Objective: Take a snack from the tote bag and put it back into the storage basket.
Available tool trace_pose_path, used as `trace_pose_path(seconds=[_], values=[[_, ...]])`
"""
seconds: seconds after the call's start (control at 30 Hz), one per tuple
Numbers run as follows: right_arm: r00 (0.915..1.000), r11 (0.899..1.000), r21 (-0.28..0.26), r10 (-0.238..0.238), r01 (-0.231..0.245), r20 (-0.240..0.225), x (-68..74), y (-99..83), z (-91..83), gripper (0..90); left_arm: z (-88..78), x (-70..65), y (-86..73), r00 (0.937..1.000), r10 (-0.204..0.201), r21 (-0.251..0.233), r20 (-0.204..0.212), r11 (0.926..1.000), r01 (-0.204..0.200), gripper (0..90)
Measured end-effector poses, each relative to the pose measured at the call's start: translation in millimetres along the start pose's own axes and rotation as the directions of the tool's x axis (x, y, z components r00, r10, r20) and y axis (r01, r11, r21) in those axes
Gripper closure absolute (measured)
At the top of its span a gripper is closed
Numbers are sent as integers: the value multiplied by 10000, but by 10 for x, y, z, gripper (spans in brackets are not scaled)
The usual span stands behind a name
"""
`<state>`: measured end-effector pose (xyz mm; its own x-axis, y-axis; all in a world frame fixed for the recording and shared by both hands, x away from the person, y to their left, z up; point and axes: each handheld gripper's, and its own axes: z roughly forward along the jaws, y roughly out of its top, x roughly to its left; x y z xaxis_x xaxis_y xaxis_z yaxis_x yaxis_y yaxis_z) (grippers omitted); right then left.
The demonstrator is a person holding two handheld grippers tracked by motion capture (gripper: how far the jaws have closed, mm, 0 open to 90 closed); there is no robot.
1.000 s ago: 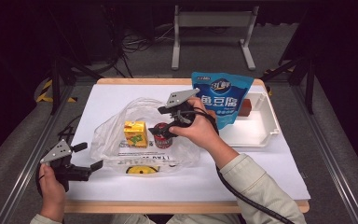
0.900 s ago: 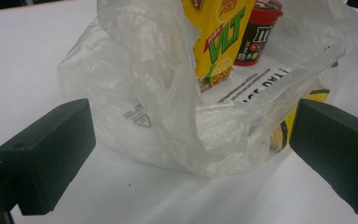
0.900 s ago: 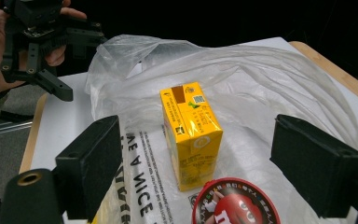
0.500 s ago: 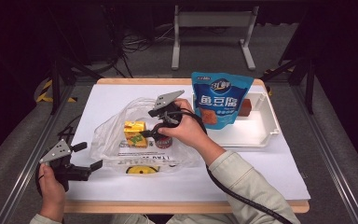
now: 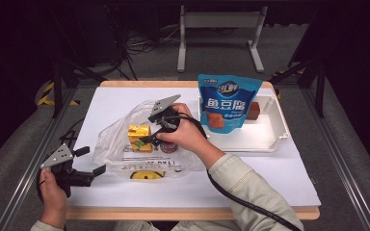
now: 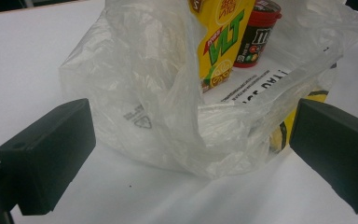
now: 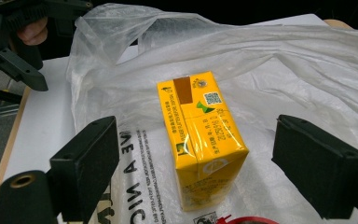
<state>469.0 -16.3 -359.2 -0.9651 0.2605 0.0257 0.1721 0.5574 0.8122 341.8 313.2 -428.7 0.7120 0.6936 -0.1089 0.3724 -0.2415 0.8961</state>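
Note:
A clear plastic bag [image 5: 120, 149] lies open on the white table. Inside it a yellow juice carton [image 5: 139, 137] stands beside a red-lidded candy cup [image 5: 168, 147]. My right gripper [image 5: 150, 134] hovers open just over the carton [image 7: 200, 140], its jaws spread wide on either side and not touching it. The cup's red lid [image 7: 242, 219] peeks in at the bottom edge. My left gripper [image 5: 92, 160] rests open near the front left corner, facing the crumpled bag side [image 6: 168, 116]. Beyond the film are the carton [image 6: 219, 42] and the cup [image 6: 258, 32].
A blue snack pouch [image 5: 226, 101] stands upright in a white tray [image 5: 265, 137] at the right, with a brown block [image 5: 254, 110] behind it. The other hand and its gripper [image 7: 9, 42] appear far off in the right gripper view.
My right gripper has swung left and down from near the pouch to over the carton in the bag. The left gripper, bag, carton and cup have stayed put.

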Motion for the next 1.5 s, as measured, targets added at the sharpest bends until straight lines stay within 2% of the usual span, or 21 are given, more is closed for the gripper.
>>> trace_pose_path(seconds=[0.37, 1.03, 1.33, 1.5], values=[[9999, 9990, 445, -91, 95, -103, 10, 5, 193, 149, -68, -24, -42, 9999, 1, 83, -171, 10000, 0, 6], [9996, 9910, 1312, -269, 283, -122, -49, 7, 398, 192, -48, -7, -38, 10000, -5, 68, -54, 10000, 5, 6], [9990, 9865, 1577, -430, 447, -140, -65, 10, 468, 255, -58, -1, -43, 10000, 1, 51, -92, 10000, -1, 6], [9971, 9802, 1832, -725, 757, -242, -50, 38, 499, 350, -53, -9, -44, 10000, -57, 20, -69, 10000, 57, 6]])
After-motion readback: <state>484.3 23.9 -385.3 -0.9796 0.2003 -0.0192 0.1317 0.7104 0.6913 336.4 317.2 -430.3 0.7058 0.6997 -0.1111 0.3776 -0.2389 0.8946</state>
